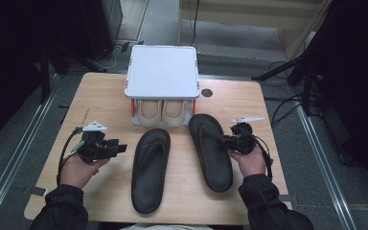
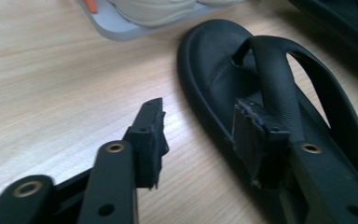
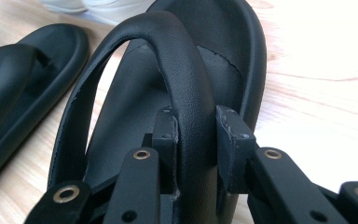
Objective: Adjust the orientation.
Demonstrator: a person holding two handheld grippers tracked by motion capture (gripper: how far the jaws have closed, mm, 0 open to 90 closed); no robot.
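Two black flip-flop sandals lie on the wooden table (image 1: 100, 96). My right gripper (image 1: 225, 140) is at the right sandal (image 1: 211, 158), and in the right gripper view its pads (image 3: 168, 128) are shut on that sandal's strap (image 3: 186, 70). My left gripper (image 1: 122, 147) hovers just left of the left sandal (image 1: 149, 167). In the left gripper view its jaws (image 2: 198, 112) stand open with nothing between them, one jaw over the sandal's near edge (image 2: 214, 60) and the other over bare wood.
A white-topped stand (image 1: 162, 72) sits at the table's far middle, with a pair of beige shoes (image 1: 162, 111) on its lower shelf. A round hole (image 1: 206, 93) is in the table beside it. Dark equipment and cables surround the table.
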